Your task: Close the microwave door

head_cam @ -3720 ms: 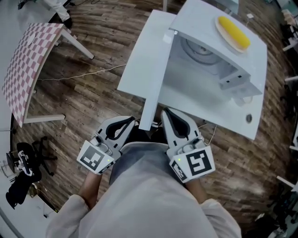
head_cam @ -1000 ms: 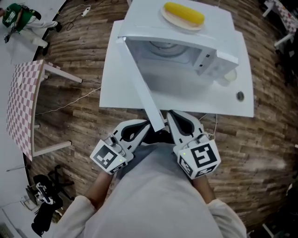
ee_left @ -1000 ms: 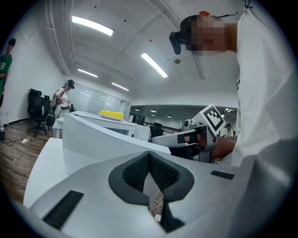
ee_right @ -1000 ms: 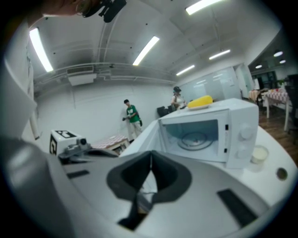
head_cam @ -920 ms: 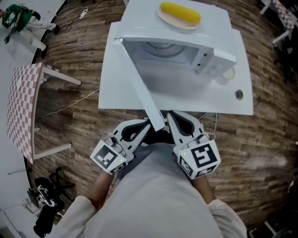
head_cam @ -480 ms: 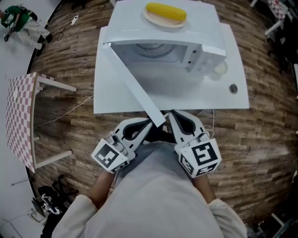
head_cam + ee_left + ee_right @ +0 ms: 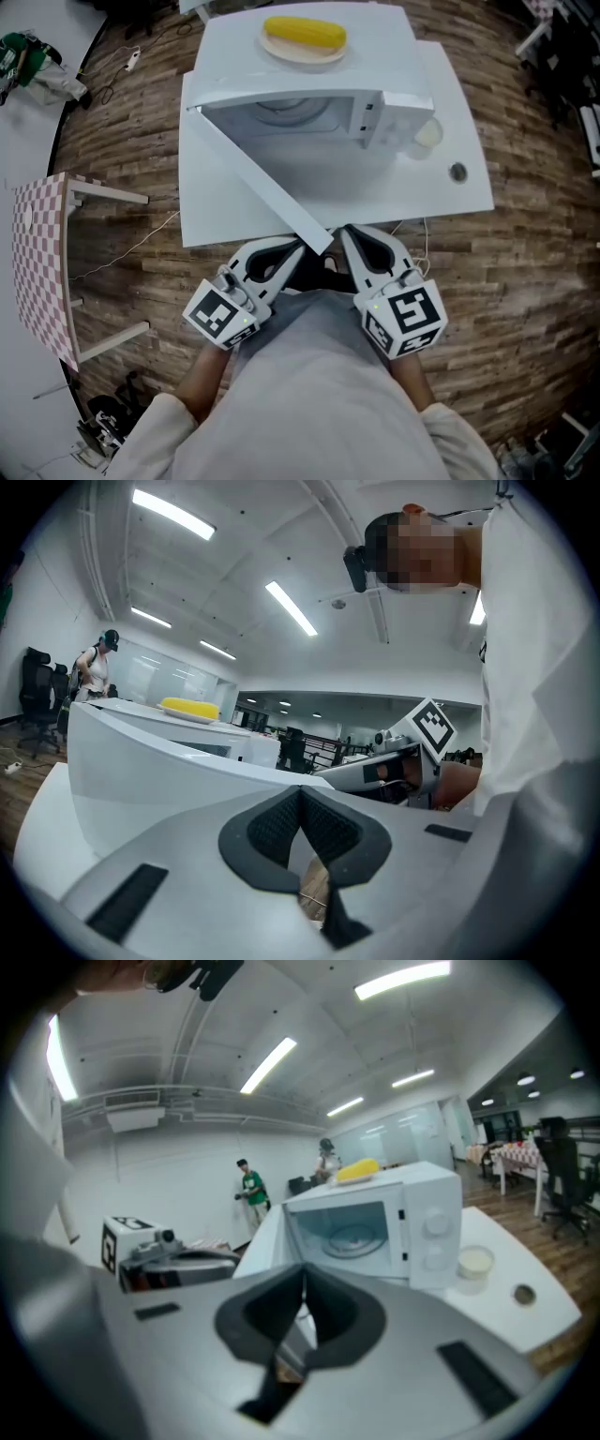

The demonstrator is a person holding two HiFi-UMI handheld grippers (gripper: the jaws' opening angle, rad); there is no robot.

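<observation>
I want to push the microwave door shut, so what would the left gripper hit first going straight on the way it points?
Most likely the microwave door, on its outer face near the free edge; the left gripper, jaws together, sits close beside it. How close is hard to judge.

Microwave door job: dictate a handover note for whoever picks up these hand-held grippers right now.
Left hand-held gripper: jaws shut, empty.
Right hand-held gripper: jaws shut, empty.
The microwave stands on the white table. Its door is swung wide open, and the free edge reaches between the two grippers; contact can't be told.
Done: nothing.
Left: push the door shut, probably with the left gripper against its outer face.
</observation>
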